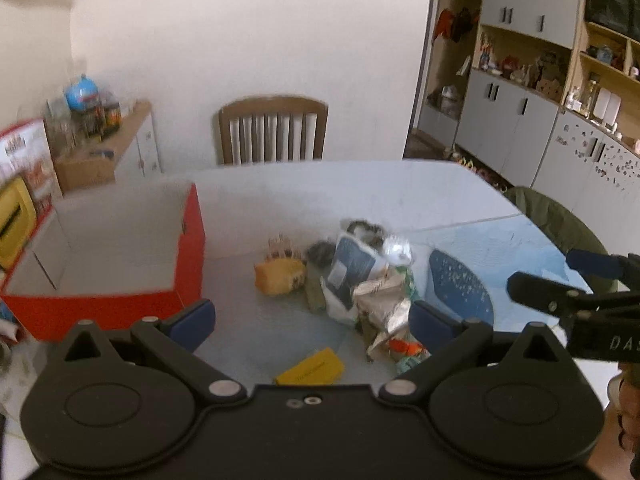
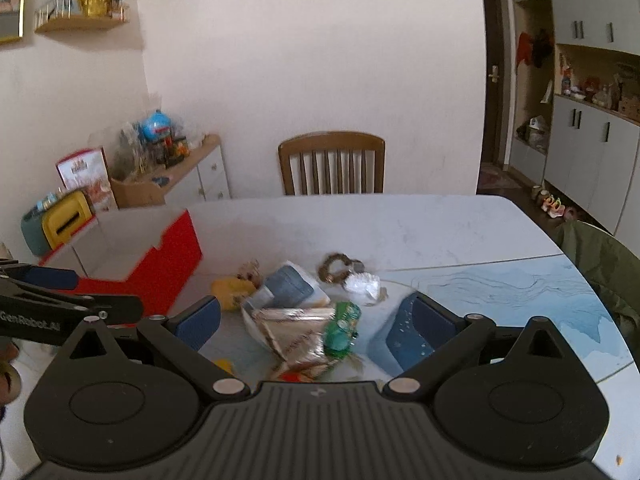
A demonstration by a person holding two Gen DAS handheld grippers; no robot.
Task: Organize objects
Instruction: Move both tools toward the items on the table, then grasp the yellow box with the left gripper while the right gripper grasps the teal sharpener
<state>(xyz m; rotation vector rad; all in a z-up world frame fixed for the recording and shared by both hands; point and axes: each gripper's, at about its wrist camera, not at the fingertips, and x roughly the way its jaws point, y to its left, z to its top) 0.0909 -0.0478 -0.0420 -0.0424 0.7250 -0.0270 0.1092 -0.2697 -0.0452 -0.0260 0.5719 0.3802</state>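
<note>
Left wrist: left gripper (image 1: 312, 322) wide, empty, over pile of wrappers (image 1: 368, 280) right of red box (image 1: 120, 300), light, crinkly, probably slippery, pinch an edge; right wrist: right gripper (image 2: 312, 326) wide, empty, above same pile.

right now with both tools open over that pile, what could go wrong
1. The pile is tangled: foil wrapper, green packet and blue-grey pouch overlap, so a grab may drag neighbours along.
2. The yellow card lies flat on the table; the left tool may slip off it.
3. The red box sits left of the pile, so the right tool could cross the left one.
</note>
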